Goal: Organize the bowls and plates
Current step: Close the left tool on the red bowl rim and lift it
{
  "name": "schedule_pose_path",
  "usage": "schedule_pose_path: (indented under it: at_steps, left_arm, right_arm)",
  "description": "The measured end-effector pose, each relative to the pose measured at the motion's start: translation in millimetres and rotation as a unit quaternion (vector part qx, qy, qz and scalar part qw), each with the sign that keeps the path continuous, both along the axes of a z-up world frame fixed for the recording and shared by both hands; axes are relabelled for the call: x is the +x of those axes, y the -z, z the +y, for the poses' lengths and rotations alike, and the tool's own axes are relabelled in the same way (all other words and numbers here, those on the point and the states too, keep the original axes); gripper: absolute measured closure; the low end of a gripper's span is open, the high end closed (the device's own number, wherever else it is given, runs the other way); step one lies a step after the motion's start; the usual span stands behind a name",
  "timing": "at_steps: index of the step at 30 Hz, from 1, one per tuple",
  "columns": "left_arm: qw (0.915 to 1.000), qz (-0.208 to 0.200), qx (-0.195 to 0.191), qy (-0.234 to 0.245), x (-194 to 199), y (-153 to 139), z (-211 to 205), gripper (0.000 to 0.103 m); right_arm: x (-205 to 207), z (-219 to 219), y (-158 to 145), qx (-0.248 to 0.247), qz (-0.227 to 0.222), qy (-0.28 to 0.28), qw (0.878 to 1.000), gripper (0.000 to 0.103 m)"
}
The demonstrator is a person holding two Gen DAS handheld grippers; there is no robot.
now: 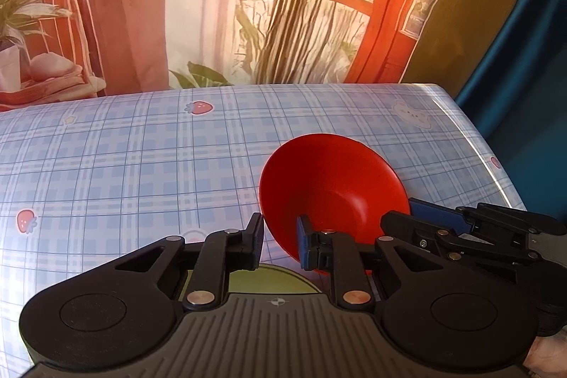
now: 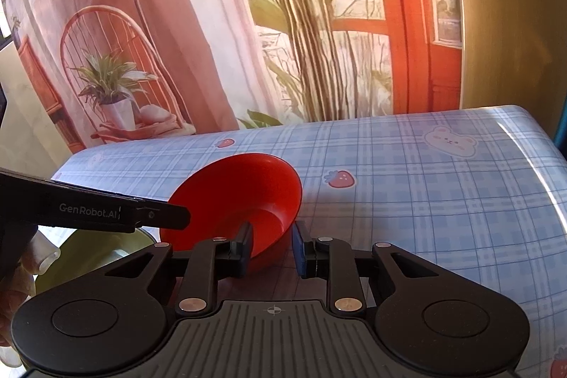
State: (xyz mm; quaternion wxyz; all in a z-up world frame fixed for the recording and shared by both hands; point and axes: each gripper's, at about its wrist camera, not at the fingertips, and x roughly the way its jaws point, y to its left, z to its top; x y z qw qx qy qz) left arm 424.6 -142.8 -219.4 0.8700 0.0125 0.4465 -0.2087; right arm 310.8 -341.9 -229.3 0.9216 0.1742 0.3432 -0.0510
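- the red bowl [image 1: 331, 190] is tilted above the worktop [image 1: 106, 165], each tool pinching its rim on opposite sides; the left tool [image 1: 281, 245] has one finger inside and one outside, and so does the right tool [image 2: 272, 248]
- if either hand pulls apart or twists out of step, the thin rim likely slips from a pad and the bowl drops
- a green dish [image 2: 92, 254] sits just below; lowering the bowl while tilted could knock its edge against the dish and skid it; whether the bowl touches it now, i cannot tell
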Motion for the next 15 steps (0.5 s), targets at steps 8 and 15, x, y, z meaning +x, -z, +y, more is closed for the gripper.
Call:
schedule_pose_path:
  at_steps: [8, 15]
  left_arm:
    - [0.9999, -0.013, -0.003, 0.008, -10, -11, -2, 0.082]
    - [0.9994, -0.028, -0.004, 0.020, -31, -27, -6, 0.082]
  right_arm:
    - [-9, -3, -8, 0.003, -0.012, 0.009, 1.000, 0.082]
    - [-26, -3, -22, 0.001, -0.023, 0.018, 1.000, 0.082]
